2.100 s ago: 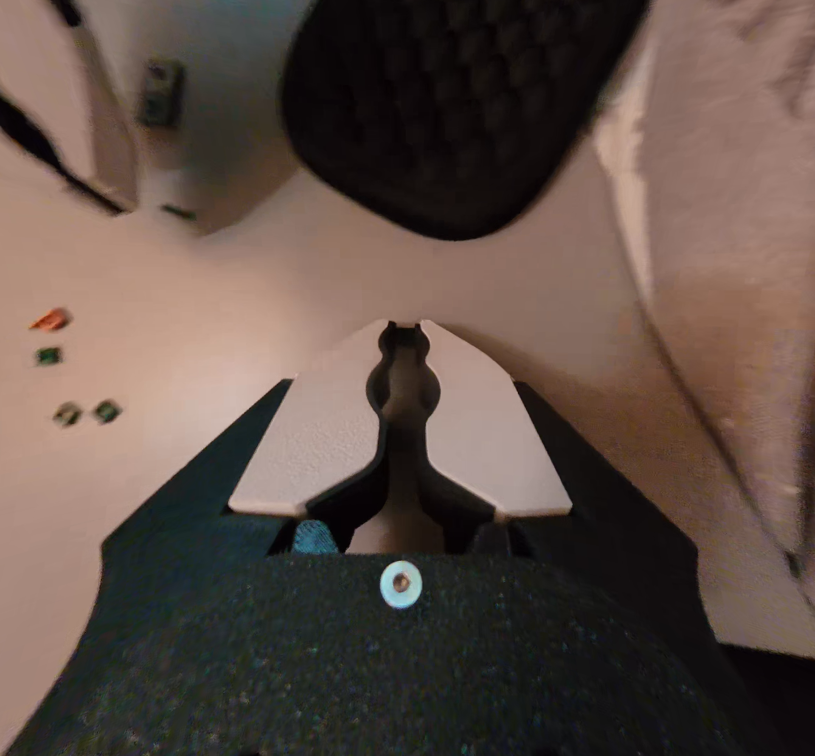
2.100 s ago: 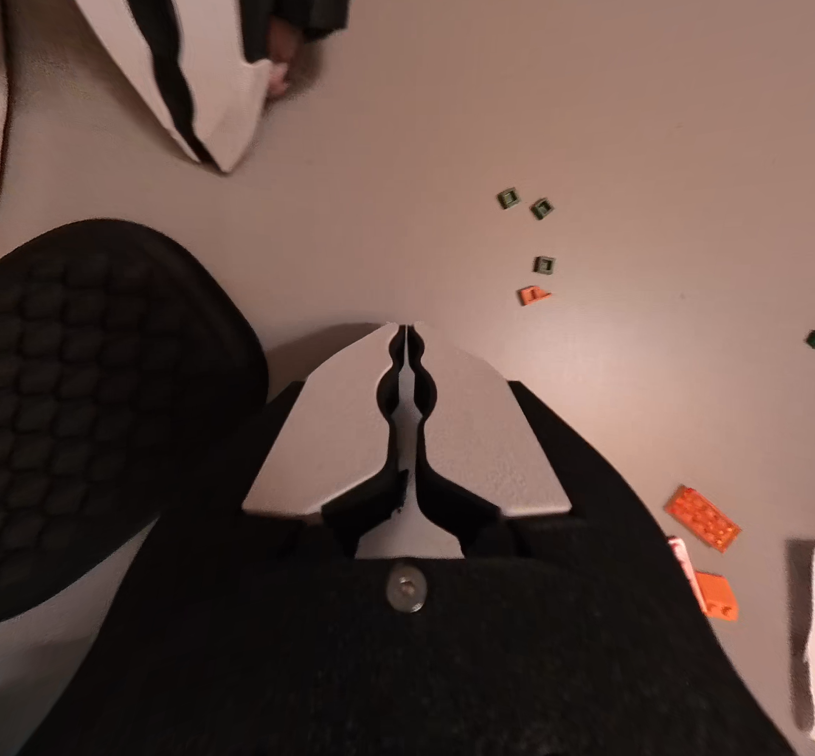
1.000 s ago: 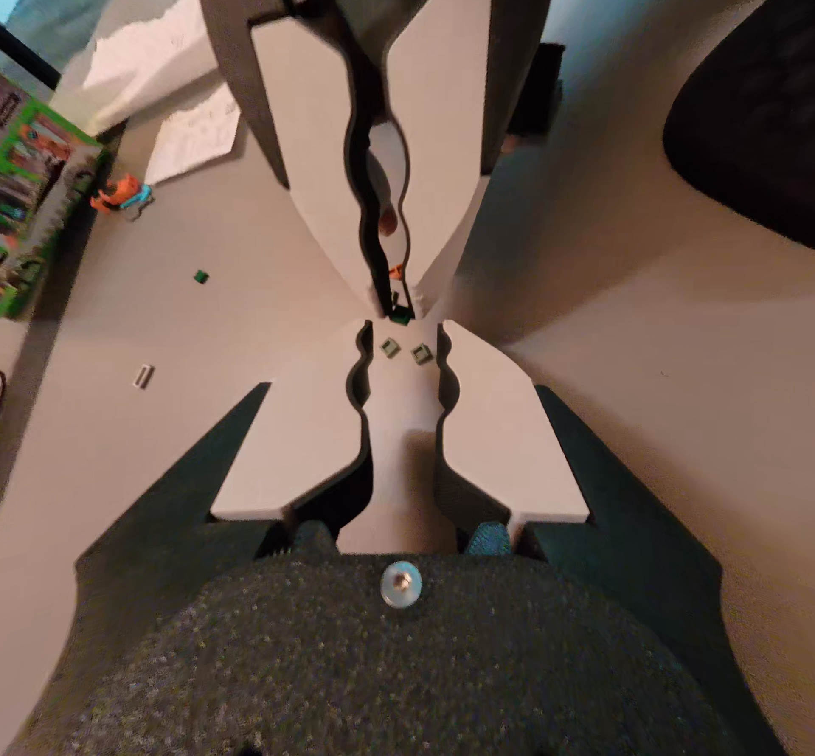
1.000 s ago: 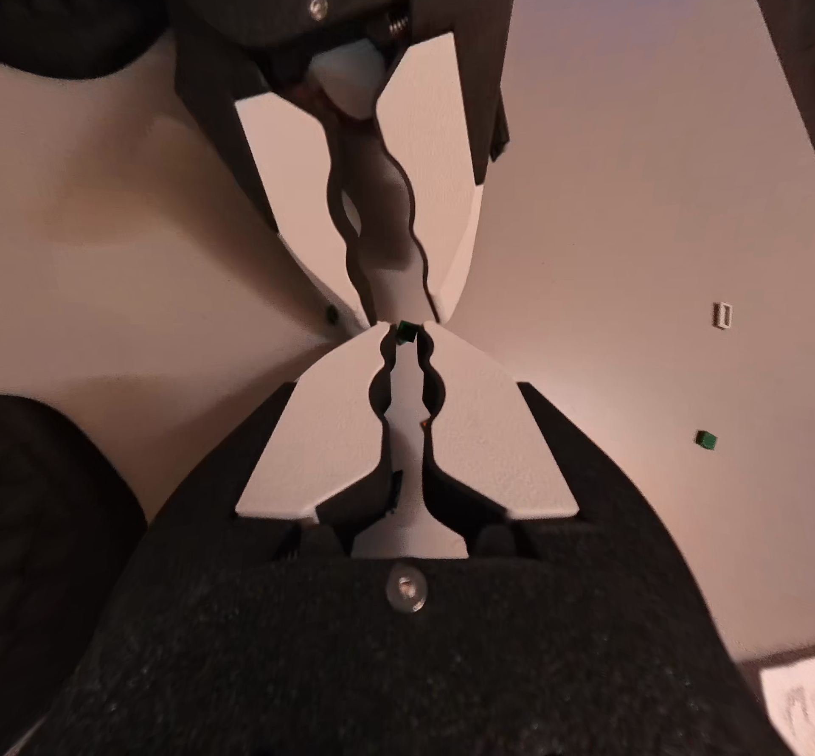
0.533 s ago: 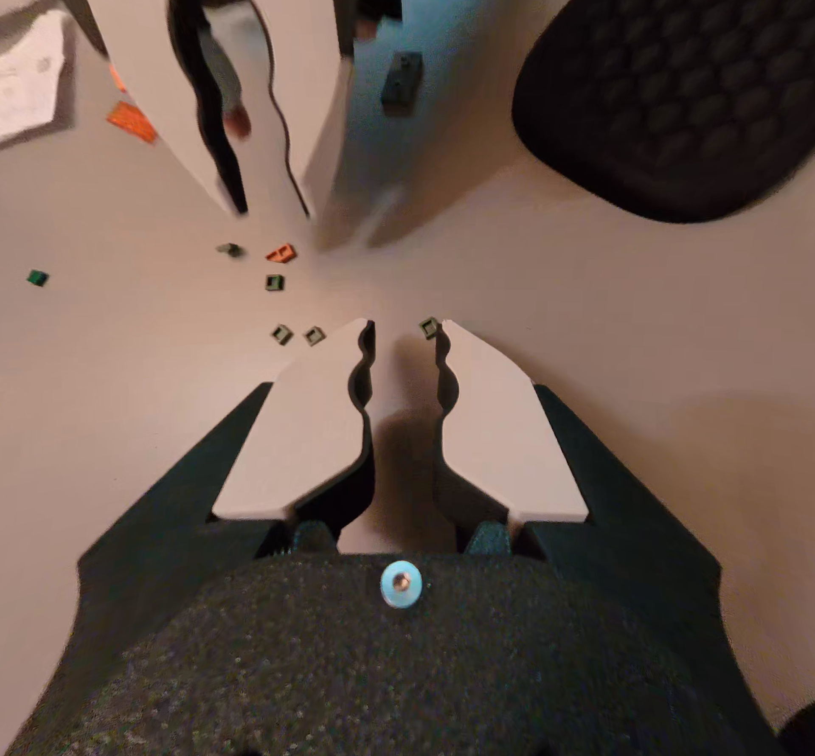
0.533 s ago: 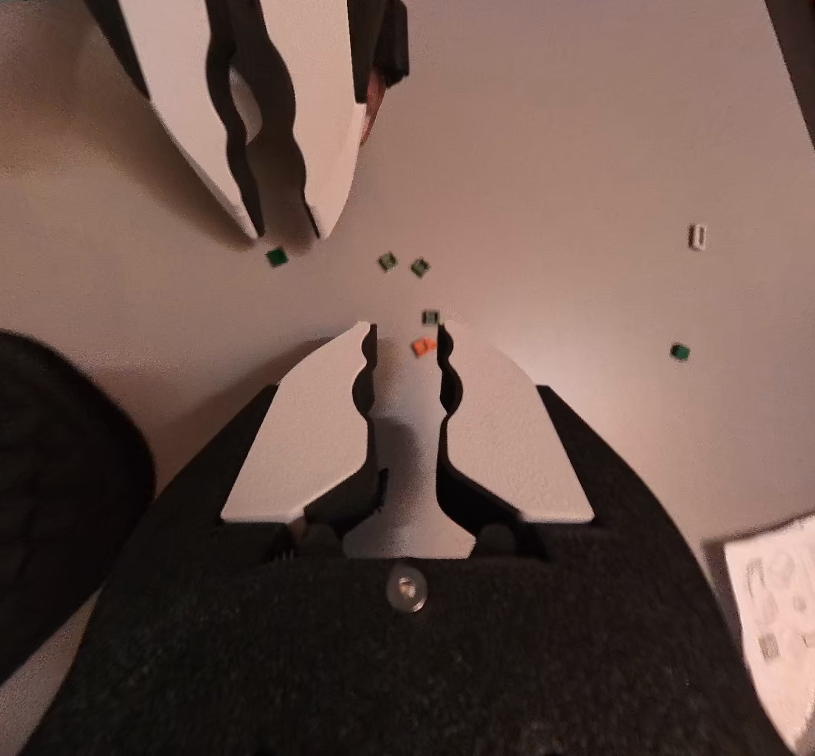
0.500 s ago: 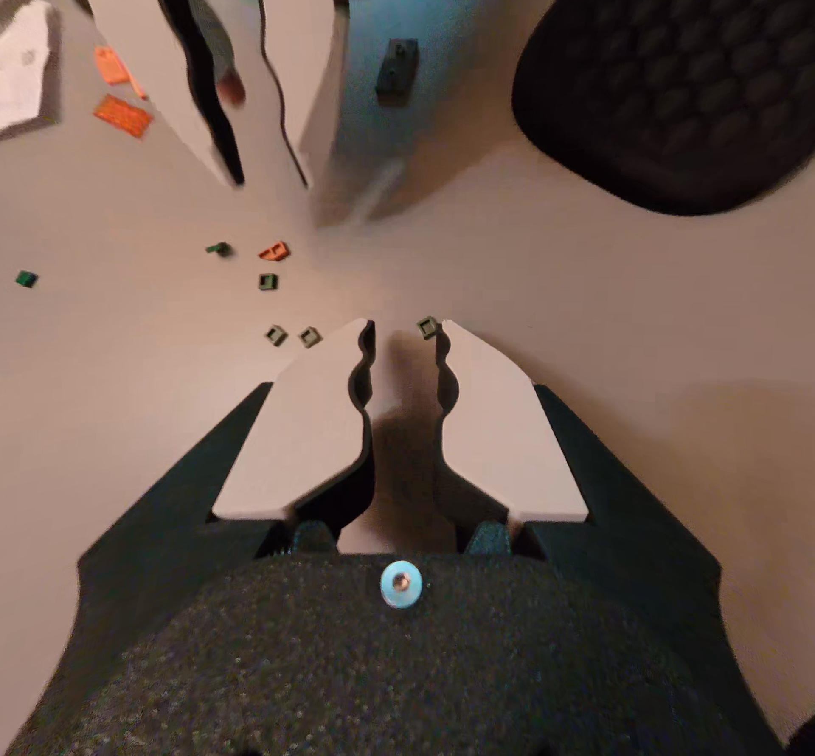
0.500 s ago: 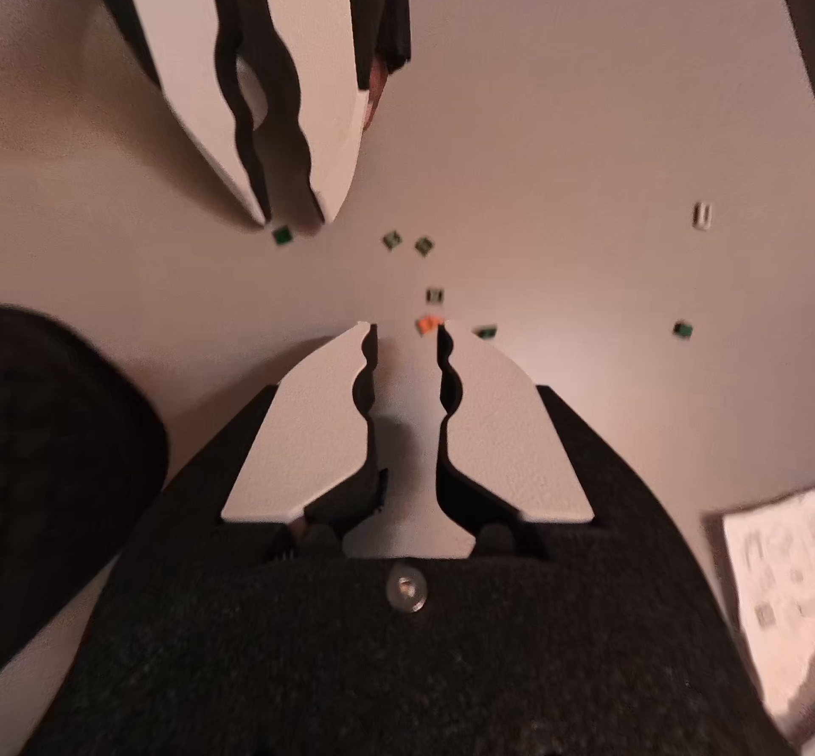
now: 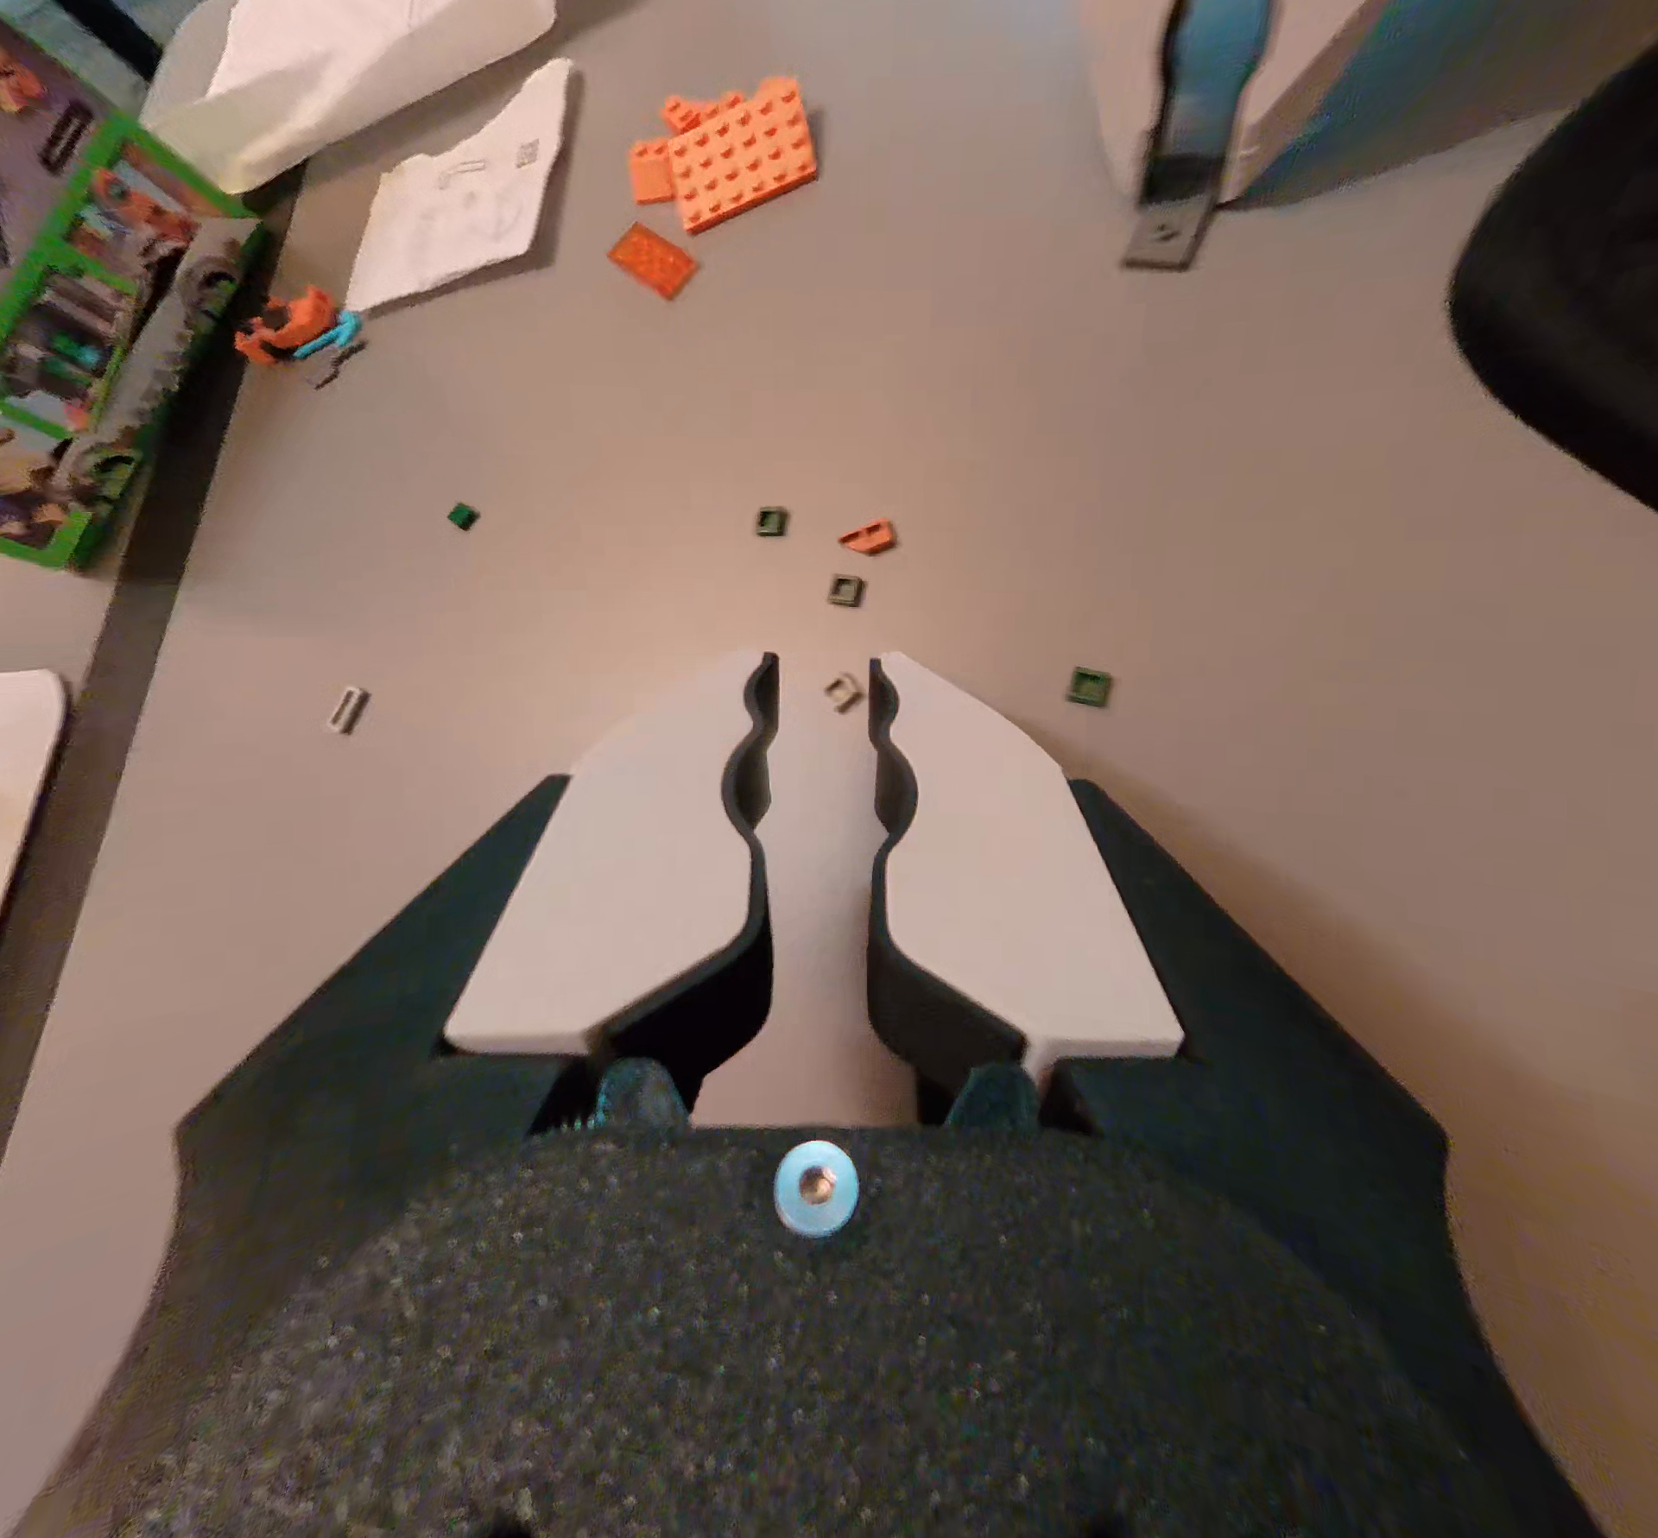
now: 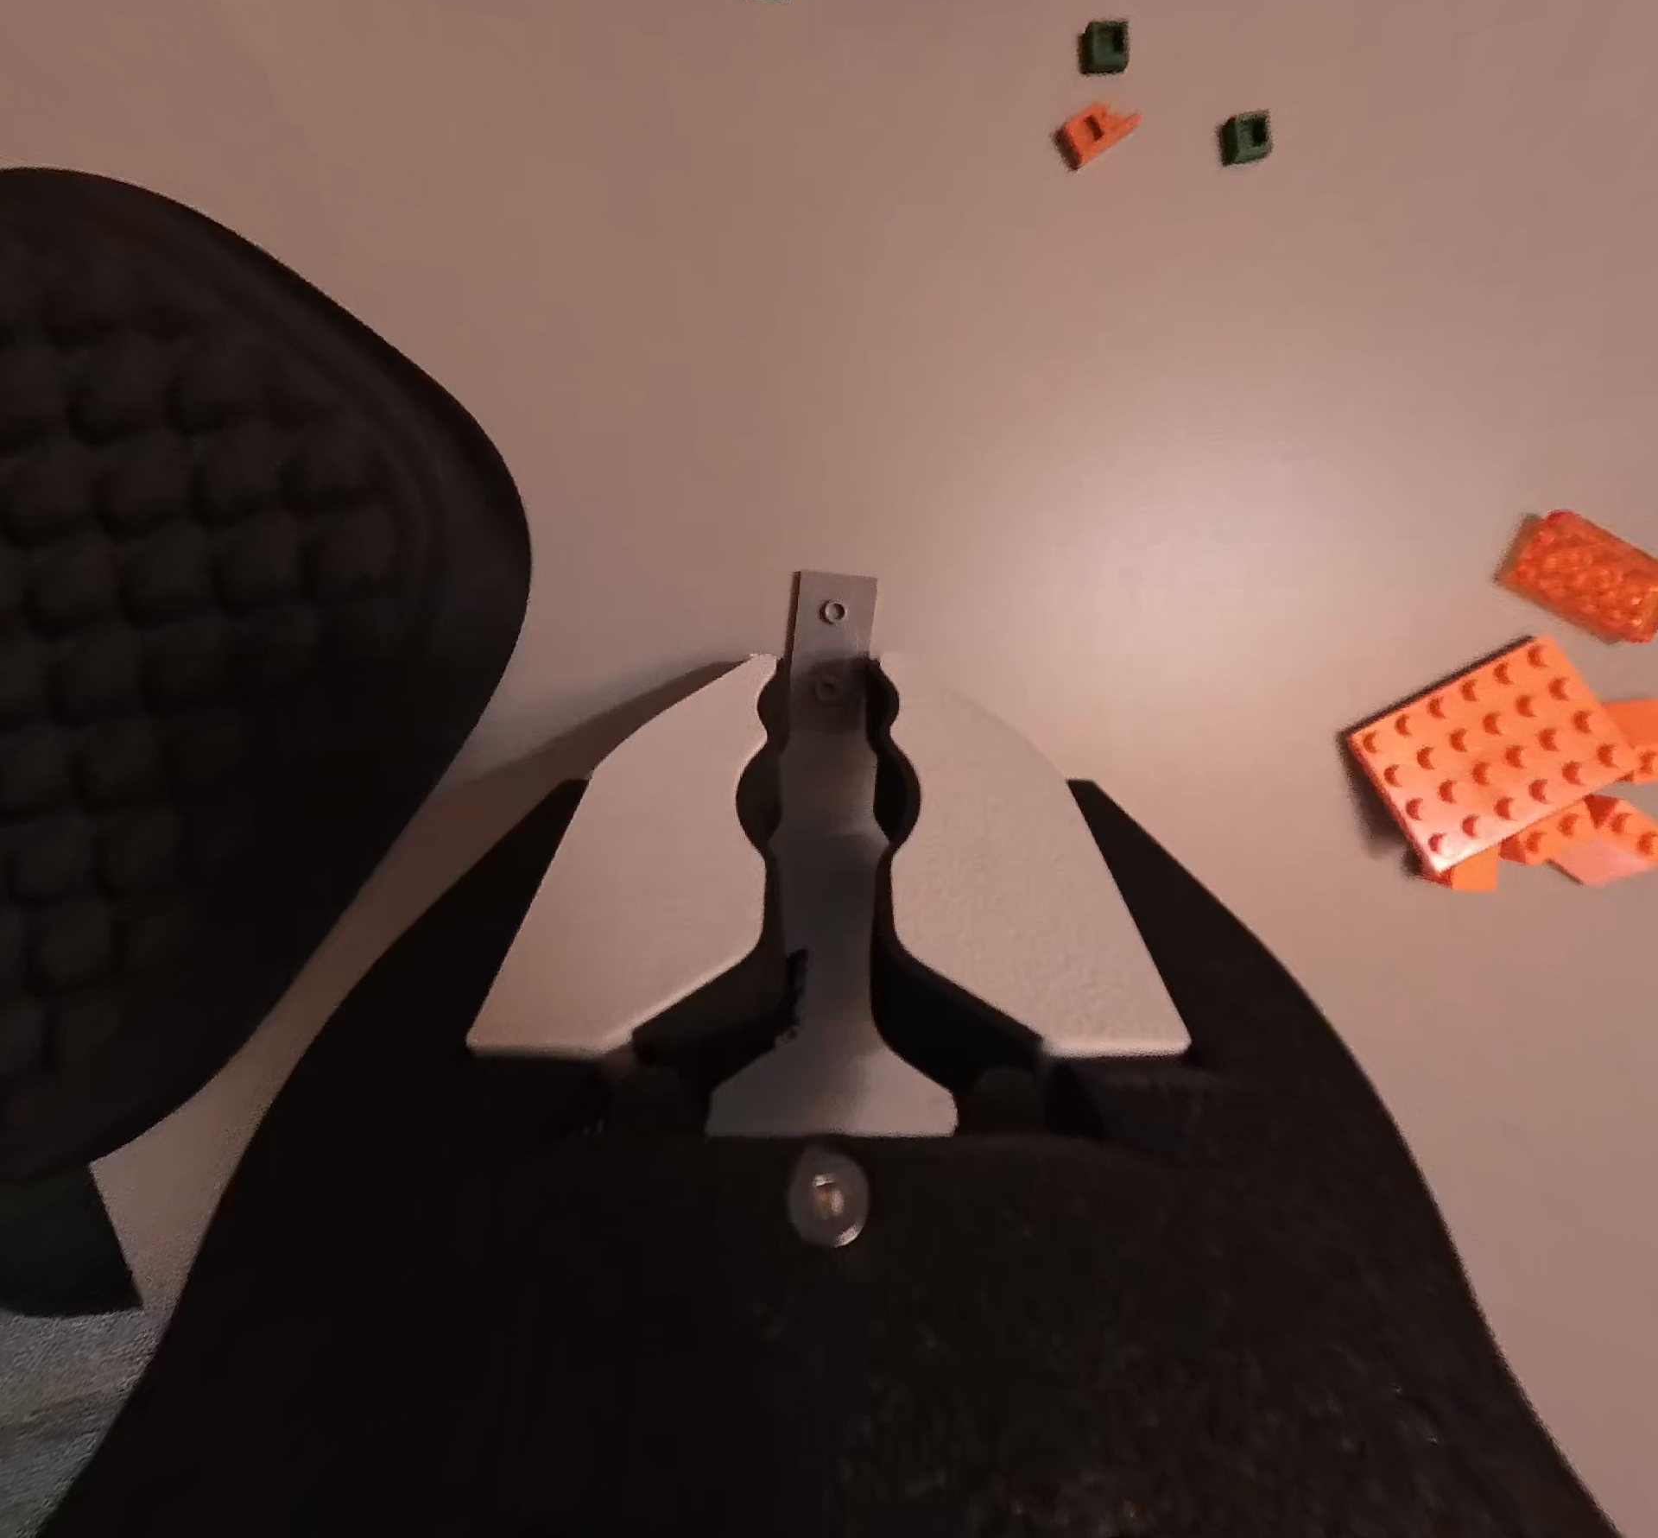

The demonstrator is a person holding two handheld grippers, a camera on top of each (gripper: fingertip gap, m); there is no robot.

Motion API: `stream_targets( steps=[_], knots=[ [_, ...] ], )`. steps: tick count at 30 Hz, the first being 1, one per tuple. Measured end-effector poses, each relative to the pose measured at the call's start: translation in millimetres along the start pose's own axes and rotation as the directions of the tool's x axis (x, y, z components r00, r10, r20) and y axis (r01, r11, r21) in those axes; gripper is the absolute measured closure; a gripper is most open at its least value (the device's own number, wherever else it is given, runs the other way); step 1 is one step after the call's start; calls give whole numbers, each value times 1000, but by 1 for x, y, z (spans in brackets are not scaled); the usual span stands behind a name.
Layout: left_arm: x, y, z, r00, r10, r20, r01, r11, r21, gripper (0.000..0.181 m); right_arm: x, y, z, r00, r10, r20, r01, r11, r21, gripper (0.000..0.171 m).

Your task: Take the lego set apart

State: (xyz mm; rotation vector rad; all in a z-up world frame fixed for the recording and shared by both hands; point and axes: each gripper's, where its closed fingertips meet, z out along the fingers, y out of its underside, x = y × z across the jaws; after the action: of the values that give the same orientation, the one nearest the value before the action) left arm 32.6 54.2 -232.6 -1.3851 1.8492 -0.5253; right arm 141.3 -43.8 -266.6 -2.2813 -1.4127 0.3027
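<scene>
Flat grey studded lego strip (image 10: pixel 833 643) lengthwise between narrowly parted right gripper (image 10: pixel 821 669) tips, grip uncertain; left gripper (image 9: pixel 821 669) empty, part-open, farther

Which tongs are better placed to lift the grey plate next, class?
Right. The right tongs straddle the grey plate at their tips. The left tongs hang open over small loose pieces, far from that plate.

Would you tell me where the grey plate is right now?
In the right wrist view, the grey plate lies on the table between the right gripper fingertips, beside the black cushion.
</scene>
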Motion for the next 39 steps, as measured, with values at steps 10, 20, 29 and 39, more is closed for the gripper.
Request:
stream_targets(
  steps=[10, 20, 29, 39],
  knots=[
    [55, 12, 8, 972, 39, -232, -56, 996, -71, 159, 42, -78, 21, 997, -68, -41, 74, 984, 163, 156],
    [8, 17, 11, 1000, -29, -6, 29, 998, -64, 163, 56, -110, 51, 989, -131, -60, 139, 980, 141, 150],
    [-9, 20, 4, 993, -116, 30, 116, 993, -23, 164, 114, -114, 15, 977, 72, -199, -13, 958, 285, 145],
    [-49, 28, -5, 973, -204, 104, 205, 979, 3, 163, 197, -107, 57, 964, 225, -144, -202, 966, 163, 148]
  ],
)
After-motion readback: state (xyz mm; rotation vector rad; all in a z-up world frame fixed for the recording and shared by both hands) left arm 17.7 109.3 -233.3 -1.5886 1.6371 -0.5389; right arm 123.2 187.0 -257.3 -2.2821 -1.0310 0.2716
